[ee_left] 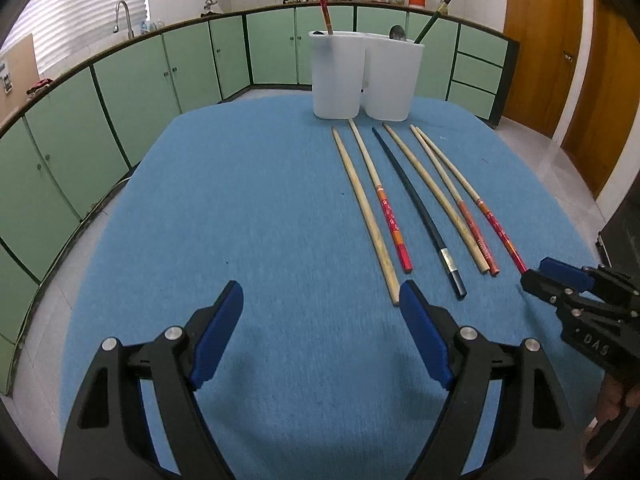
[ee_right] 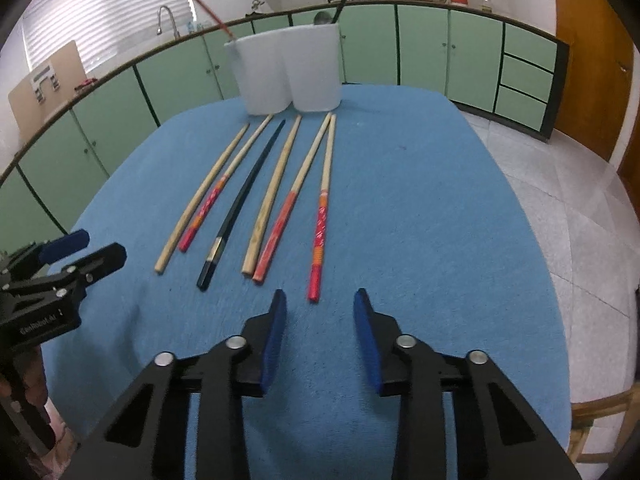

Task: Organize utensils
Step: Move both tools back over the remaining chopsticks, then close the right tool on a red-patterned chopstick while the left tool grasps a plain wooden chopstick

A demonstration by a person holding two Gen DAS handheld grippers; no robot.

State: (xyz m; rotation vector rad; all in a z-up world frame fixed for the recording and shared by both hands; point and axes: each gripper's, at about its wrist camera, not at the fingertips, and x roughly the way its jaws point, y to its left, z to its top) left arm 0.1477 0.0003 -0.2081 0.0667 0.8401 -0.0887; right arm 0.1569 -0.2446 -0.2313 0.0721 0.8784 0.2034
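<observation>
Currently L gripper [ee_left: 321, 295] wide open & empty at frame bottom, R gripper [ee_right: 320, 306] part-open, nothing gripped, just below red-ended chopstick [ee_right: 320, 224] on blue mat [ee_right: 440, 220].

left gripper [ee_left: 321, 294] agape, right gripper [ee_right: 320, 302] narrower, empty

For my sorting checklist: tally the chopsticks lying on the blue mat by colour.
Plain wood: 2
Wood with red or orange handle: 3
Black: 1
Total: 6
</observation>
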